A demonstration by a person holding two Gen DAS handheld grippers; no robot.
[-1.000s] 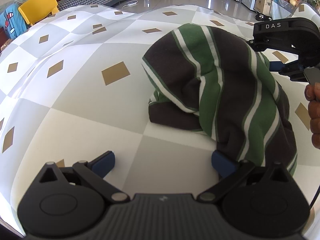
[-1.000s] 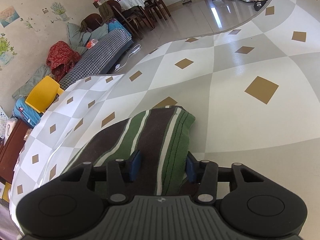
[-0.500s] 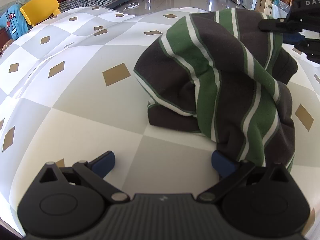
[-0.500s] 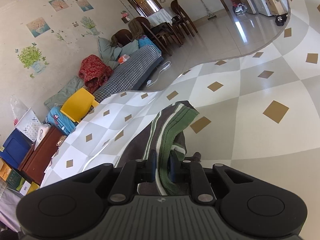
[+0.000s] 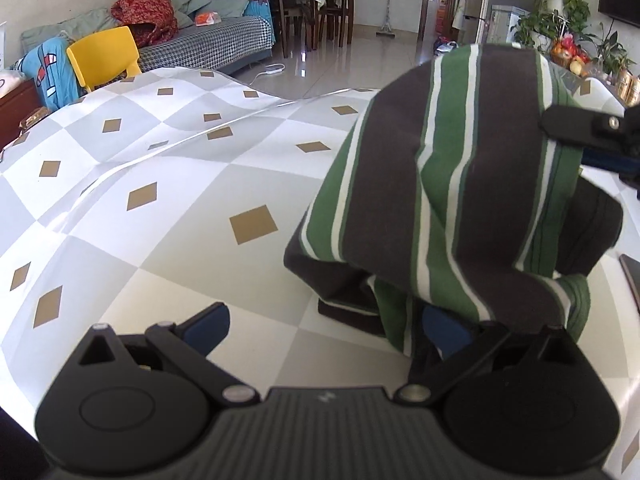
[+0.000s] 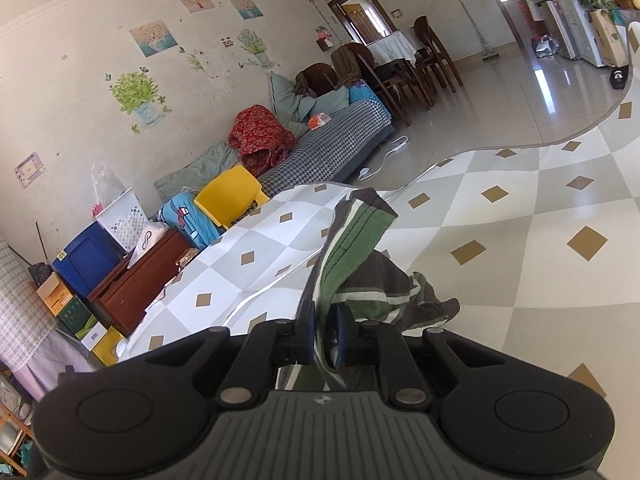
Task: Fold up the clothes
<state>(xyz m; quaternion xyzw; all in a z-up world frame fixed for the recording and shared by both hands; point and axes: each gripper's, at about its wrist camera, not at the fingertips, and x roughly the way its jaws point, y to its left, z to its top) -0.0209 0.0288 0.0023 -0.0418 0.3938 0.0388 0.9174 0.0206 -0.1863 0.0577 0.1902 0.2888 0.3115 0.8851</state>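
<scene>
A striped garment (image 5: 460, 184) in green, dark brown and white hangs lifted over the checked tablecloth (image 5: 160, 240), its lower folds still on the cloth. My right gripper (image 6: 324, 332) pinches the garment's hem (image 6: 356, 240) between its blue pads, the jaws still closing on the fabric. The left wrist view shows that gripper (image 5: 592, 136) at the right edge, holding the cloth's high side. My left gripper (image 5: 324, 326) stands open low over the table. The hanging fabric drapes against its right finger (image 5: 440, 332), and nothing is gripped.
A dark flat object (image 5: 632, 276) lies at the table's right edge. Beyond the table's far edge stand a yellow chair (image 5: 104, 56), a checked sofa (image 5: 208, 44) and a dining set (image 6: 404, 60). A brown cabinet (image 6: 136, 280) and boxes sit left of the table.
The right gripper closed on the garment's hem and lifted it up off the table. The garment now hangs much higher. The left gripper rose a little and stayed open.
</scene>
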